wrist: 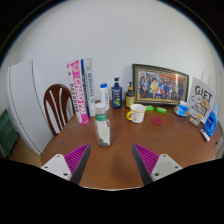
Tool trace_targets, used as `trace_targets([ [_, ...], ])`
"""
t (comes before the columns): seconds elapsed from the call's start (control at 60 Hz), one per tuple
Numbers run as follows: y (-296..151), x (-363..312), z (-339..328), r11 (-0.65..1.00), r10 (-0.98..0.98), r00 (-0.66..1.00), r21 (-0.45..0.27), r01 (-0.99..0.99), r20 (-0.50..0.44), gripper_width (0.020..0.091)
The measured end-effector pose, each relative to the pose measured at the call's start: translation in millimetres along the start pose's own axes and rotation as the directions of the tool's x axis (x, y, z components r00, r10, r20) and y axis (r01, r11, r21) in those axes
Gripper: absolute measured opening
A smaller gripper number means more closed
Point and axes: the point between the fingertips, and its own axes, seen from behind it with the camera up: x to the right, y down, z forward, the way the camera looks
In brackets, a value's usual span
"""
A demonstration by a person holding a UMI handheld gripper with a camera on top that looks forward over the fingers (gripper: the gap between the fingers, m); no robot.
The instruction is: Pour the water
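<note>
Wooden table (110,150) is carrying the bottle (102,128) just ahead of our left finger; the mug (136,113) is standing beyond. We are holding the hand-held gripper (112,160) spread and empty, and should be centring on the bottle before closing.

The tongs (110,160) hover level, their two pink-padded fingers (74,158) spread wide apart, gripping nothing.

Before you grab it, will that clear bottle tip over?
Probably yes: the bottle looks tall and narrow, so a push near its cap could topple it. It looks like thin plastic, likely light and squashy. The open gripper sits short of it.
</note>
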Motion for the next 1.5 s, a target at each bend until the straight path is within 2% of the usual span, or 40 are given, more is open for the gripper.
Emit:
trace_targets([
  [0.133, -7, -27, 53, 0.999, 0.001, 0.998, 0.041, -0.004, 0.058, 0.0854],
  [0.417, -2, -40, 166, 0.996, -0.051, 0.992, 0.082, 0.042, 0.114, 0.0857],
  [0.517, -4, -47, 188, 0.988, -0.102, 0.985, 0.132, 0.084, 0.139, 0.0846],
  [0.567, -4, -50, 196, 0.984, -0.116, 0.983, 0.153, 0.093, 0.145, 0.0803],
  [0.617, -2, -53, 202, 0.982, -0.124, 0.979, 0.162, 0.098, 0.159, 0.0726],
  [0.733, -4, -49, 213, 0.975, -0.143, 0.98, 0.193, 0.115, 0.141, 0.0618],
  [0.767, -6, -47, 213, 0.974, -0.134, 0.981, 0.201, 0.105, 0.137, 0.0558],
  [0.883, -7, -49, 214, 0.975, -0.102, 0.982, 0.212, 0.067, 0.159, 0.0501],
  [1.067, -13, -52, 211, 0.983, -0.083, 0.979, 0.179, 0.049, 0.187, 0.0409],
  [1.15, -33, -60, 210, 0.985, -0.033, 0.977, 0.17, -0.003, 0.212, 0.041],
  [1.317, -96, -64, 219, 0.935, 0.278, 0.905, 0.126, -0.332, 0.322, 0.041],
  [1.5, -167, -44, 241, 0.694, 0.641, 0.625, 0.013, -0.72, 0.445, 0.0408],
])
